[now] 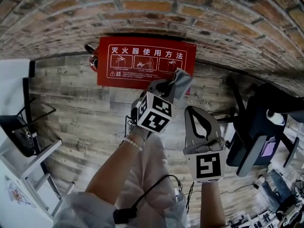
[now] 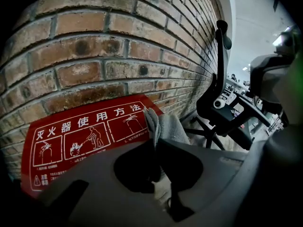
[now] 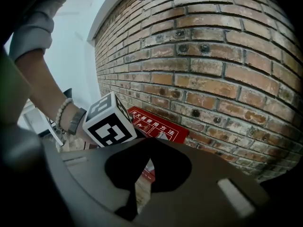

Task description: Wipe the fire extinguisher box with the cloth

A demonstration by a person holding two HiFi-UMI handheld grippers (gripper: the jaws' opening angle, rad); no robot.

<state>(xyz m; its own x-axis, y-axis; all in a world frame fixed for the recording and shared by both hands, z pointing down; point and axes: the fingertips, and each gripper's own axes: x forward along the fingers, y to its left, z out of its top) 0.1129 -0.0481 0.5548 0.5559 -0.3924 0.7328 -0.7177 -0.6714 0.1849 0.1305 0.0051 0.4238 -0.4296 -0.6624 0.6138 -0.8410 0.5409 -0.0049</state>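
The red fire extinguisher box (image 1: 142, 63) with white print stands on the floor against the brick wall; it also shows as the box (image 2: 75, 136) in the left gripper view and the box (image 3: 158, 126) in the right gripper view. My left gripper (image 1: 172, 88) is shut on a grey cloth (image 1: 183, 81), which hangs at the box's lower right corner. In its own view the left gripper (image 2: 156, 148) pinches the cloth (image 2: 168, 126) over the box's right end. My right gripper (image 1: 191, 112) hovers to the right, short of the box, shut on nothing; its jaws (image 3: 147, 157) stand together.
A brick wall (image 1: 199, 13) runs behind the box. A black office chair (image 1: 259, 127) stands close on the right, and a white shelf unit (image 1: 21, 146) on the left. The floor is wood plank (image 1: 76, 108). Cables lie at the lower right.
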